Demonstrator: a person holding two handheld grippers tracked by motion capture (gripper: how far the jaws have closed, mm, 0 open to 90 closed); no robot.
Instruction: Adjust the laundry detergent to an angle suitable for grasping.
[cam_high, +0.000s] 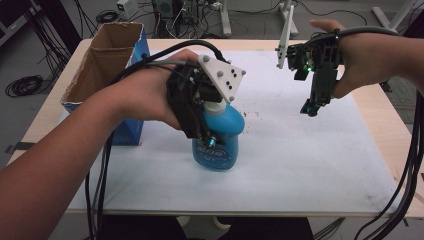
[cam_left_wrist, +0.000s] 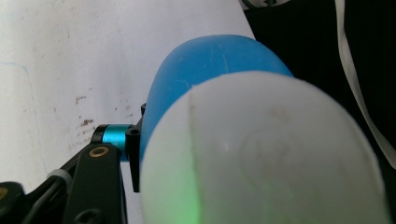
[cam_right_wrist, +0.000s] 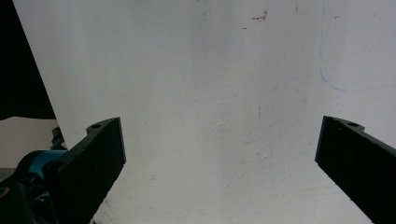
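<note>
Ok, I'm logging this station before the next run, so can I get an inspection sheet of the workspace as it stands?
Surface: white mat on a light wooden table, with small dark specks and a faint blue pen line.
Job's things: blue spray bottle with a white top, upright on the mat.
Clutter: open cardboard box at the table's left edge.
Grippers: left gripper shut on the bottle; right gripper open, above bare mat, holding nothing.
Cables: black cables trail from both grippers; more lie coiled on the floor.
Surroundings: metal stand legs and equipment behind the table.
</note>
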